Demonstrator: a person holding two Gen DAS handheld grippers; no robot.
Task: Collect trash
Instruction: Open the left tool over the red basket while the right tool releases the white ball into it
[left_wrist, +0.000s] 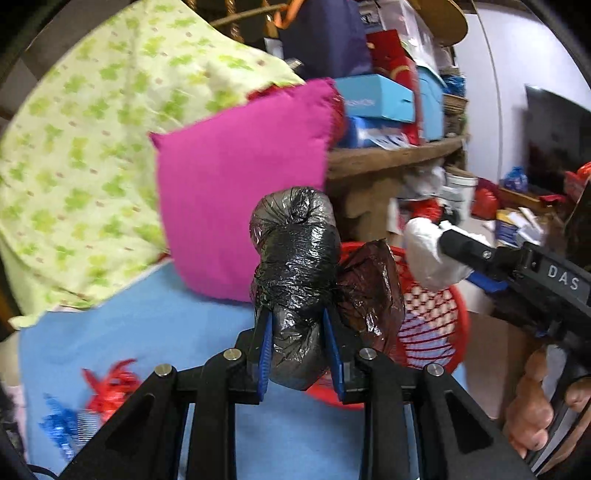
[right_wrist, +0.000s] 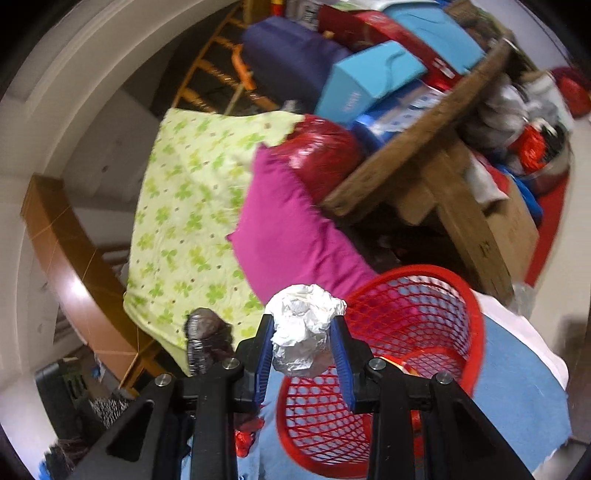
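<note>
Claws both grip trash: left claw (left_wrist: 298, 345) clenches one black plastic wad (left_wrist: 295, 266), long axis upright, beside the single red mesh basket (right_wrist: 424, 295); right claw (right_wrist: 303, 354) grasps one crumpled white wad (right_wrist: 303, 328), upright, at the basket's rim.

White wall (left_wrist: 517, 92), dark screen (left_wrist: 557, 147), cluttered wooden shelf (left_wrist: 391, 155), magenta cushion (left_wrist: 240, 184), clover-print cloth (right_wrist: 184, 221)
</note>
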